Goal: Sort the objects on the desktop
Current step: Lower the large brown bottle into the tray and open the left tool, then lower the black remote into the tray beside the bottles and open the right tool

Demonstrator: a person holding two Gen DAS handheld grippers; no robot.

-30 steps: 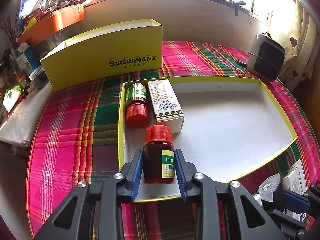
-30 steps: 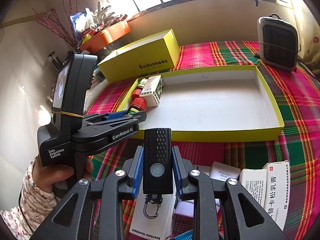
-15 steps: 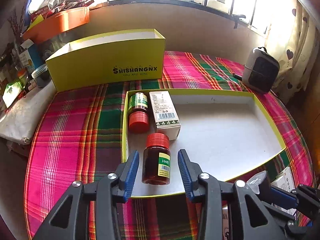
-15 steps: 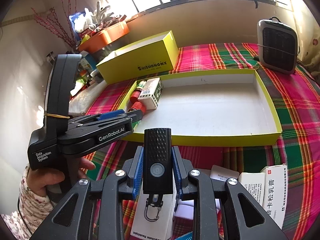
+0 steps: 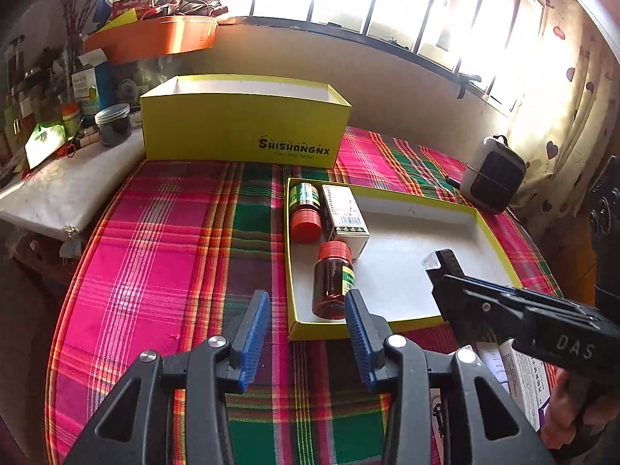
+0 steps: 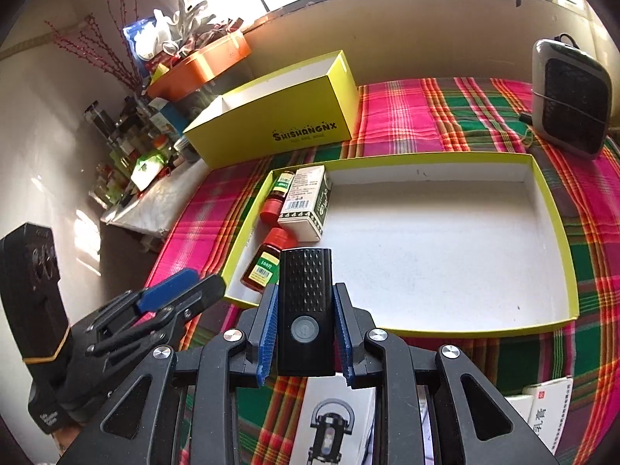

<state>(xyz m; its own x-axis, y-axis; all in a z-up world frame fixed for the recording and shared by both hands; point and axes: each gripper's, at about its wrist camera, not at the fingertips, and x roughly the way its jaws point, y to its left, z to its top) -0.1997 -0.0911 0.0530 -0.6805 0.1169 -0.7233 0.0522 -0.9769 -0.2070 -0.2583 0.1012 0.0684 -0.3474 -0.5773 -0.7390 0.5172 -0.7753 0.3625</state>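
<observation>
L gripper (image 5: 306, 333) is spread wide w/ nothing between its blue pads, hovering over the plaid cloth (image 5: 162, 255) just outside the near left corner of the shallow yellow tray (image 6: 558, 232). The brown pill bottle (image 5: 331, 283) lies on its side in that corner, red cap pointing far, clear of the pads; looks like it was put there to line up w/ the other meds. Far of it: a second red-capped bottle (image 5: 304, 209) and a white carton (image 5: 345, 219), side by side along the tray's left wall.

R gripper (image 6: 304, 333) is clamped on a black rectangular device (image 6: 306, 306), textured top, round grey button, prob. a small light. It's held above the tray's near edge, likely next to go in. Most of the tray floor is bare.
</observation>
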